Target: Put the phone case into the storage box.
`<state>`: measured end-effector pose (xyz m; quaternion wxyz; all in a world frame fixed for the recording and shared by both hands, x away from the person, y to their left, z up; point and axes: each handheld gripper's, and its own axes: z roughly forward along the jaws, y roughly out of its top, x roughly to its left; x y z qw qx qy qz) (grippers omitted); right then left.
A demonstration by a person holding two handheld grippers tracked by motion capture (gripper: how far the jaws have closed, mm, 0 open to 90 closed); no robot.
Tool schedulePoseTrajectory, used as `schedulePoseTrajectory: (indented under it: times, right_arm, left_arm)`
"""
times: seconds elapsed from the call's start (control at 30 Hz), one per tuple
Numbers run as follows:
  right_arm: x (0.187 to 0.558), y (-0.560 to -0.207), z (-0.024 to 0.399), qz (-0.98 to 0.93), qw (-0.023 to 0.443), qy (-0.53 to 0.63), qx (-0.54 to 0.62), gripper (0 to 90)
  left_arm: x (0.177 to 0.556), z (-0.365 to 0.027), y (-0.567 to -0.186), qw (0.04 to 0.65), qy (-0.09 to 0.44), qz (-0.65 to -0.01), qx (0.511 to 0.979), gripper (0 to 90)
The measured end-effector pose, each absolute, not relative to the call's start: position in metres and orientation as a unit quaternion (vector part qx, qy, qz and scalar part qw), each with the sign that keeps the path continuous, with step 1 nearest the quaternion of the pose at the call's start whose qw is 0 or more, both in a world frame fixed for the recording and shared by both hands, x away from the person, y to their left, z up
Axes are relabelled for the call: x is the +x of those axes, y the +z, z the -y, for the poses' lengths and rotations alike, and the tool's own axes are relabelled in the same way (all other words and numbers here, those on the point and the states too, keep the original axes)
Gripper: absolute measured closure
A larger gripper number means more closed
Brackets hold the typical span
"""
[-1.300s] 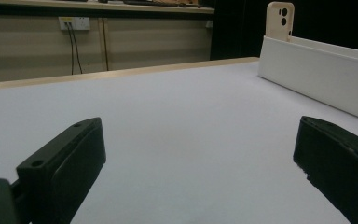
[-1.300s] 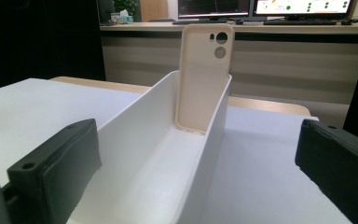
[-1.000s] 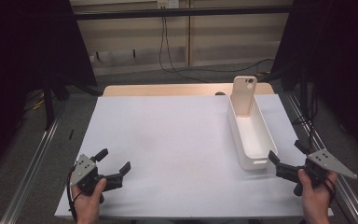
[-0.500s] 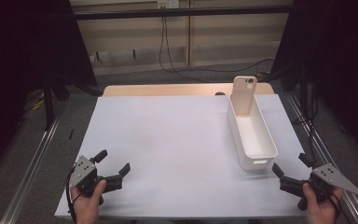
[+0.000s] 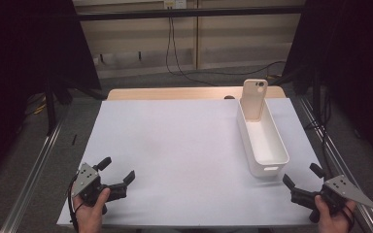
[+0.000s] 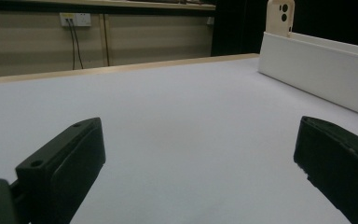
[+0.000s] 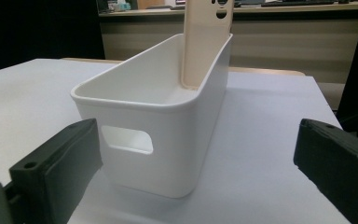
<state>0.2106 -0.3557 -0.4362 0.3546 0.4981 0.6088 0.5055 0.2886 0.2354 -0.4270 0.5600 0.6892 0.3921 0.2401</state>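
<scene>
My left gripper (image 5: pixel 117 171) rests at seven o'clock on the white-covered table (image 5: pixel 175 145), jaws spread wide and empty. My right gripper (image 5: pixel 302 177) sits at five o'clock, jaws likewise apart, just short of the long white plastic bin (image 5: pixel 263 141). A beige phone case (image 5: pixel 255 98) stands upright in its far end.

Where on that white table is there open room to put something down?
The broad stretch of white sheet between the left gripper and the white bin is bare. The right side is tighter: the bin, with a phone case leaning inside, leaves a narrow strip near the right gripper.
</scene>
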Motion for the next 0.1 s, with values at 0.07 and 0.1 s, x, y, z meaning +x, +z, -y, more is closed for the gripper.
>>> schedulePoseTrajectory:
  times: [0.07,0.1]
  right_arm:
    - [0.2118,-0.4365,0.3559,-0.609,0.354,0.507,0.497,0.6]
    - [0.2121,-0.4367,0.3559,-0.61,0.354,0.507,0.496,0.6]
  left_arm:
    - [0.2889,-0.236,-0.4273,0.557,0.24,-0.394,0.691,2.2]
    - [0.289,-0.2363,-0.4274,0.556,0.24,-0.395,0.69,2.2]
